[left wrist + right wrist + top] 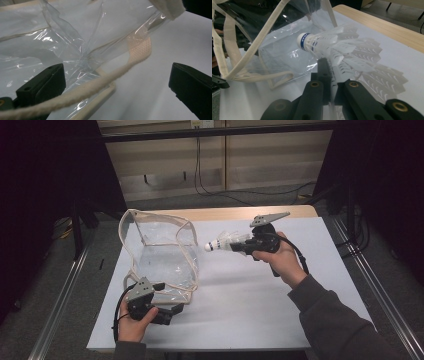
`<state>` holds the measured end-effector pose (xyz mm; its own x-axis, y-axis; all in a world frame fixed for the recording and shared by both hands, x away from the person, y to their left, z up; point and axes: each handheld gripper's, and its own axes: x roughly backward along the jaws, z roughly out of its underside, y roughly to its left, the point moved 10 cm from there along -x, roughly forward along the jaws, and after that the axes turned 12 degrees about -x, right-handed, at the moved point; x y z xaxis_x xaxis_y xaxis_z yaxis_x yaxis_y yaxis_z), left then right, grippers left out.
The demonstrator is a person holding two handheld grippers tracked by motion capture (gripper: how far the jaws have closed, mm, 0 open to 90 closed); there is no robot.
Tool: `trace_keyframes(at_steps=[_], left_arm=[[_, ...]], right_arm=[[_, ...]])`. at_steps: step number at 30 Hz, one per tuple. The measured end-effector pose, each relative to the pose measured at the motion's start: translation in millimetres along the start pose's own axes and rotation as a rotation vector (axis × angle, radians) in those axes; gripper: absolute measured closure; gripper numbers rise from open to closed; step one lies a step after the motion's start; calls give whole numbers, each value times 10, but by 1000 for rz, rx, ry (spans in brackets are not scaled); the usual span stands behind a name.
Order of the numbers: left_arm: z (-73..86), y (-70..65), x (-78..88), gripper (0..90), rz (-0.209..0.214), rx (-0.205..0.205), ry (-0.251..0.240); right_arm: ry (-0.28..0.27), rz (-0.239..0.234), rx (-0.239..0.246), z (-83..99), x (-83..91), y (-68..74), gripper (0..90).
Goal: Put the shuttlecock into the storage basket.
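- Table [240, 320]: covered by a white sheet, wooden edge bare at the far side, dark floor and metal rails to either side.
- Clear plastic bag [162, 255]: stands on the left half of the white sheet, mouth up and gaping, trimmed in cream webbing; crumpled clear walls seen close in the left gripper view [62, 42] and beyond the shuttlecock in the right gripper view [279, 52].
- Cream strap [105, 80]: runs slantwise between the left gripper's two jaws in the left gripper view, touching neither pad as far as can be told; loops of the same webbing hang at the left of the right gripper view [249, 55].
- Right gripper [239, 246]: held above the table right of the bag, pointing left toward the bag's mouth; jaws clenched on the feather skirt of the shuttlecock, clearly seen in the right gripper view [332, 72].
- Left gripper [175, 310]: low on the near left of the sheet, just at the bag's near bottom corner; jaws spread wide apart, released, gripping nothing [115, 82].
- Shuttlecock [220, 243]: white, with a blue band at the cork, held in the air clear of the table, cork end aimed at the bag, just right of its rim and still outside it; same seen close [322, 42].
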<state>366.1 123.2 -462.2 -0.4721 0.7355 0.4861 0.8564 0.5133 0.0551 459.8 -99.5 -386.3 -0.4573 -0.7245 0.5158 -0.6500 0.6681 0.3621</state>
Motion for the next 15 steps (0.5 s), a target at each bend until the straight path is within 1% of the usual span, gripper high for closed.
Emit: trace_keyframes(at_steps=[7,15], left_arm=[[2,-1,3,9,3,-2,-2],[1,-3,5,9,4,0,-2]], right_arm=[[-12,-8,8,-86,-2,68,884],[-29,-14,21,-185,-12,180,884]])
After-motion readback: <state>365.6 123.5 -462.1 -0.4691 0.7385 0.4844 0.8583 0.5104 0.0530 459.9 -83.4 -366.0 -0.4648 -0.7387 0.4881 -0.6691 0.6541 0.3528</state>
